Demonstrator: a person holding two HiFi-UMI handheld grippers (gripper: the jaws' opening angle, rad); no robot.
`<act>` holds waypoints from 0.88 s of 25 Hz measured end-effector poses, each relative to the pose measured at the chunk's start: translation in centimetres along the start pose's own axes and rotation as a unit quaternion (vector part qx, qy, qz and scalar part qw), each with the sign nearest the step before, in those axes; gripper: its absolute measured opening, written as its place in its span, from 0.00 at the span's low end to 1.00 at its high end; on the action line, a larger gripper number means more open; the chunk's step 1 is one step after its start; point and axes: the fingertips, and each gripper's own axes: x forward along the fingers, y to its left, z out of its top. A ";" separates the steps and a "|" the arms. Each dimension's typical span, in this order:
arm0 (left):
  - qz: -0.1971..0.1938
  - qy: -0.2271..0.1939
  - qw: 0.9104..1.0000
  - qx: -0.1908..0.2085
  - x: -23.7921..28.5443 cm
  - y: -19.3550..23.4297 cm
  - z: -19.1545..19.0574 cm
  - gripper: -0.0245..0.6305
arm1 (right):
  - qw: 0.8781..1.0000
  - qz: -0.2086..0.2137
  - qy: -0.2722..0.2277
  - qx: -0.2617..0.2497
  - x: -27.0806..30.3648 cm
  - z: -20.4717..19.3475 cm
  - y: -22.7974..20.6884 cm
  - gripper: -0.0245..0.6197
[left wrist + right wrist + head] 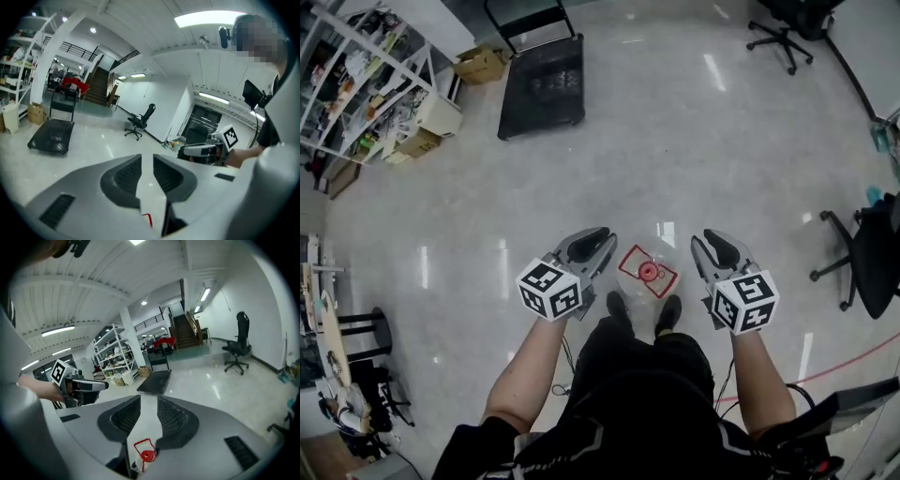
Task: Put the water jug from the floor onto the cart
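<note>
The water jug [647, 273] is clear with a red cap and a red-edged label. It stands on the floor just ahead of the person's feet, between my two grippers. My left gripper [600, 240] hovers just left of it, jaws a little apart and empty [146, 157]. My right gripper [713, 243] hovers just right of it, also slightly open with nothing between the pads [149, 400]. The jug's cap [147, 455] shows below the right jaws. The black flat cart [542, 86] stands far ahead to the left, and also shows as the cart [51, 136] and the cart [154, 379].
White shelves [366, 75] and cardboard boxes [480, 64] stand at the far left near the cart. Office chairs sit at the far right [787, 33] and at the right edge [867, 258]. A red cable [844, 361] runs over the floor at the right.
</note>
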 end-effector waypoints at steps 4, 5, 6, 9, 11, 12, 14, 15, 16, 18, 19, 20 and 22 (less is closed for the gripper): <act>0.000 0.068 0.997 -0.034 2.8 3.7 -7.1 0.16 | 0.996 -0.014 0.064 0.057 3.3 -6.9 -1.7 0.20; -0.003 0.093 0.995 -0.030 3.4 4.4 -9.0 0.17 | 0.994 -0.023 0.077 0.073 3.9 -8.7 -2.1 0.20; -0.006 0.116 0.993 -0.028 3.9 5.2 -10.9 0.20 | 0.992 -0.030 0.090 0.087 4.5 -10.5 -2.3 0.21; -0.016 0.168 0.985 -0.035 6.2 7.4 -17.0 0.29 | 0.983 -0.040 0.137 0.115 6.4 -17.2 -3.1 0.22; -0.019 0.190 0.981 -0.038 8.0 9.0 -21.2 0.36 | 0.976 -0.047 0.162 0.138 7.5 -21.9 -3.9 0.22; -0.016 0.201 0.979 -0.040 8.9 9.8 -23.2 0.36 | 0.972 -0.051 0.172 0.152 8.2 -24.2 -4.3 0.23; -0.008 0.227 0.973 -0.048 10.2 11.2 -27.5 0.36 | 0.963 -0.062 0.193 0.180 9.1 -28.7 -4.8 0.24; -0.006 0.242 0.969 -0.052 10.7 11.6 -29.8 0.36 | 0.957 -0.070 0.203 0.195 9.4 -30.9 -4.9 0.25; -0.007 0.257 0.965 -0.056 11.1 11.9 -31.8 0.36 | 0.951 -0.076 0.213 0.210 9.6 -33.0 -4.9 0.27; -0.012 0.283 0.957 -0.067 11.7 12.2 -35.1 0.36 | 0.940 -0.083 0.225 0.242 10.2 -36.4 -4.9 0.30; -0.014 0.289 0.954 -0.075 12.1 12.4 -36.2 0.36 | 0.935 -0.084 0.228 0.256 10.6 -37.6 -5.0 0.30; -0.013 0.292 0.953 -0.083 12.5 12.7 -36.9 0.36 | 0.932 -0.085 0.230 0.267 11.0 -38.5 -5.1 0.30; -0.013 0.293 0.952 -0.090 13.1 13.3 -38.0 0.36 | 0.928 -0.087 0.235 0.277 11.8 -40.0 -5.0 0.30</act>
